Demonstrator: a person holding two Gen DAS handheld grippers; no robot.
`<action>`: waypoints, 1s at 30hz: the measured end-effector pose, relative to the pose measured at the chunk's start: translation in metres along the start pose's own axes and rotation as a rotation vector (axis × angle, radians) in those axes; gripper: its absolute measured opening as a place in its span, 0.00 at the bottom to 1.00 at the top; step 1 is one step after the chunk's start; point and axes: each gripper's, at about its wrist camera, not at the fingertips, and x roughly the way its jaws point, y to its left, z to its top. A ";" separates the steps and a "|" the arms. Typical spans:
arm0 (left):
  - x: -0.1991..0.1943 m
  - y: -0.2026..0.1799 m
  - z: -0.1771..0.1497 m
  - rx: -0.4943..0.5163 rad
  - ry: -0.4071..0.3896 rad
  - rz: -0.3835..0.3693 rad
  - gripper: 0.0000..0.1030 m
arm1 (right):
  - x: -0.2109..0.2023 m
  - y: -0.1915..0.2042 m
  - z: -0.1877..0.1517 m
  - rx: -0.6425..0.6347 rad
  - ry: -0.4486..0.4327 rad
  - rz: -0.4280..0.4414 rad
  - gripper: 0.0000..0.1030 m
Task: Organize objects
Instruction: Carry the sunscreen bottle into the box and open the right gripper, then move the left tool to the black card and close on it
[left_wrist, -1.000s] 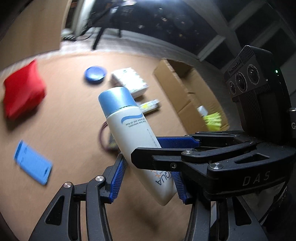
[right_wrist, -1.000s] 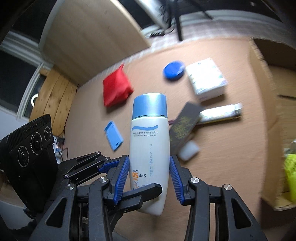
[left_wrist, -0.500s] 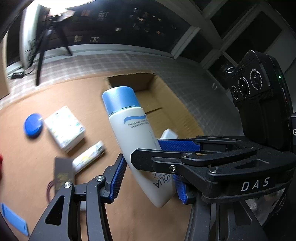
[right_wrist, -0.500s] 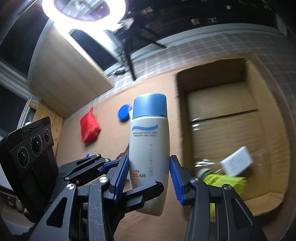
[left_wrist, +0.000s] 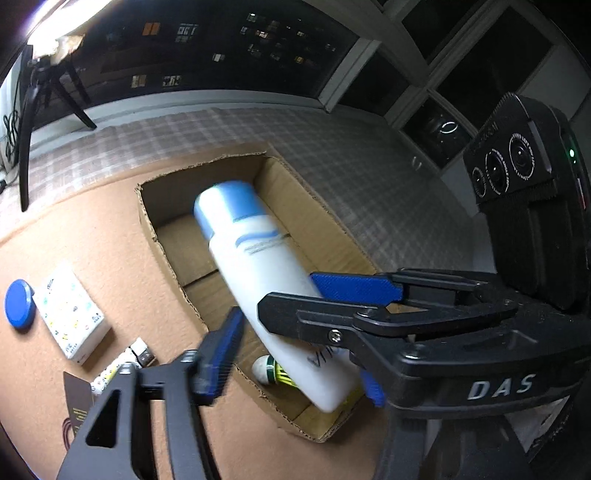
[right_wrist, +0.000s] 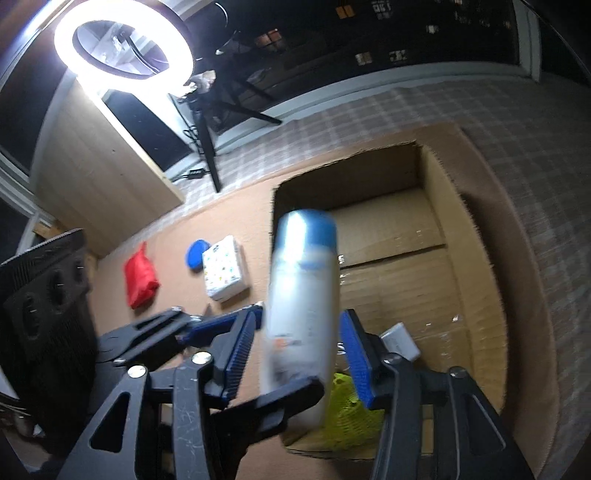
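Fingers (right_wrist: 240, 350) flanking bottle (right_wrist: 303, 295), opening

Far half of the cardboard box (right_wrist: 391, 236) bare and open from above, wide enough for tongs to drop through. Near end crowded by a yellow-green item (right_wrist: 343, 410) and a small white block (right_wrist: 400, 341), with a blurred white bottle (left_wrist: 258, 273) slanting over the opening between both opening tongs, the pads of neither visibly pressing it. Beside the box, surface (left_wrist: 92, 251) blocked by a white packet (left_wrist: 70, 317), a blue disc (left_wrist: 19, 303) and a red pouch (right_wrist: 140, 275), but clear strips left between them.
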 end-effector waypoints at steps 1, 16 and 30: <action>-0.001 -0.002 0.000 0.013 -0.005 0.014 0.69 | -0.001 0.000 -0.001 0.001 -0.008 -0.013 0.50; -0.062 0.054 -0.041 -0.009 -0.013 0.087 0.69 | -0.014 0.019 -0.028 0.023 -0.030 0.030 0.52; -0.082 0.161 -0.082 -0.190 0.095 0.113 0.69 | -0.022 0.040 -0.090 0.038 -0.018 0.103 0.52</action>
